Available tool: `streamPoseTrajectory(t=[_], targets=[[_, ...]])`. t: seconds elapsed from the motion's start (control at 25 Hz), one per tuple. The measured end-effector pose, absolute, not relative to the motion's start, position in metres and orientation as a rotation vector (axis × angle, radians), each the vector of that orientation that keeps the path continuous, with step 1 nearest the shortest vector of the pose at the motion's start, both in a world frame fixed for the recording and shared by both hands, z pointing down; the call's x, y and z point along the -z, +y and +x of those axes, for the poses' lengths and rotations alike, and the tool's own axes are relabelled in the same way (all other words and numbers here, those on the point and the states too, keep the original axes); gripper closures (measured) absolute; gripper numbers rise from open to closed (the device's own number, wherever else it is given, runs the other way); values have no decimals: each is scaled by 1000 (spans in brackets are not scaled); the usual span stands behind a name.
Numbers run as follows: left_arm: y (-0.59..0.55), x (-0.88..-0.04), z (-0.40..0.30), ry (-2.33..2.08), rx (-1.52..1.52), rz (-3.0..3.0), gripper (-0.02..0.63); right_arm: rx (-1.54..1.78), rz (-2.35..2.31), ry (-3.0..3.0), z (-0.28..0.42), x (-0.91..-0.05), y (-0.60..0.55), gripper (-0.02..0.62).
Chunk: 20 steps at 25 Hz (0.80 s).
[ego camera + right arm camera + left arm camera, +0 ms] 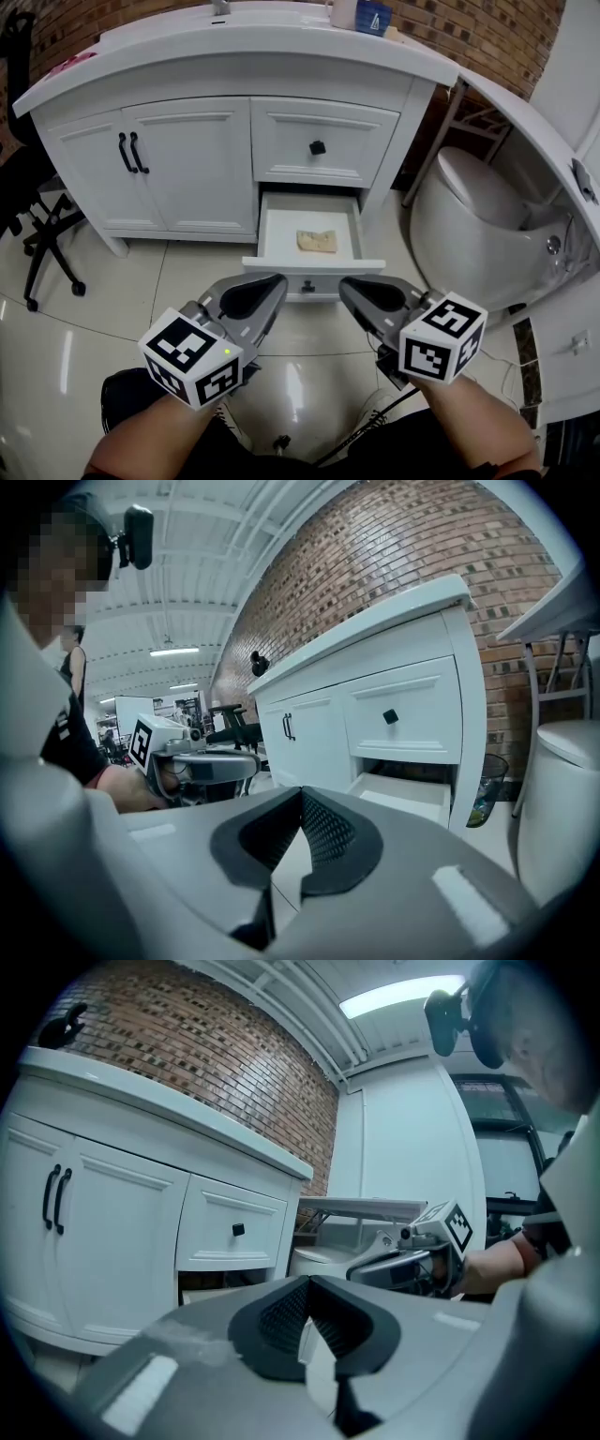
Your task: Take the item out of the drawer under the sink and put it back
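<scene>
Two grippers show low in the head view, and neither is on anything. On the left gripper (273,285) the jaws are together at the tips with nothing between them; its own view confirms this, the two jaws meeting in a point. The right gripper (350,284) is in the same condition, jaws together and empty. Both are held side by side just in front of the open drawer (277,269), tips toward it and angled inward toward each other. This is judged a waiting posture short of the reach, not a grasp. The drawer is the lower one at the right of the white vanity (187,169), centre of the frame. It stands pulled well out, which leaves its contents exposed from above. The item (316,241), a small flat tan piece, lies on the drawer floor toward the middle-right, apart from the walls, so there is room for jaws on either side of it. Its material cannot be told. The upper drawer (319,122), with a black knob (318,147), is shut. Assessment: removal is not yet begun, and either gripper must part its jaws before going down into the drawer. Risk noted: the piece lies flat, so a pinch at its edge may slip.
</scene>
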<state>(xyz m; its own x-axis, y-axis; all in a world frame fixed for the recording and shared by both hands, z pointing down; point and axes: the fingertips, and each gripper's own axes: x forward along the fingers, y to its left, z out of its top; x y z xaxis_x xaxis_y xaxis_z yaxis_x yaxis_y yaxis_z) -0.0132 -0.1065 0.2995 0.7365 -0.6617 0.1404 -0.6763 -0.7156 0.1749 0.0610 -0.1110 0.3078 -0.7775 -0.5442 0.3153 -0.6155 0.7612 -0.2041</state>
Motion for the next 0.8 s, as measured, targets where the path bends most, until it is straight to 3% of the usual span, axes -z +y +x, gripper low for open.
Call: streamPoseTrajectory(t=[0.8], targets=[[-186,-341,-10,-1075,-174,2657,600,-470,967,-2677,79,-344,-189,588]])
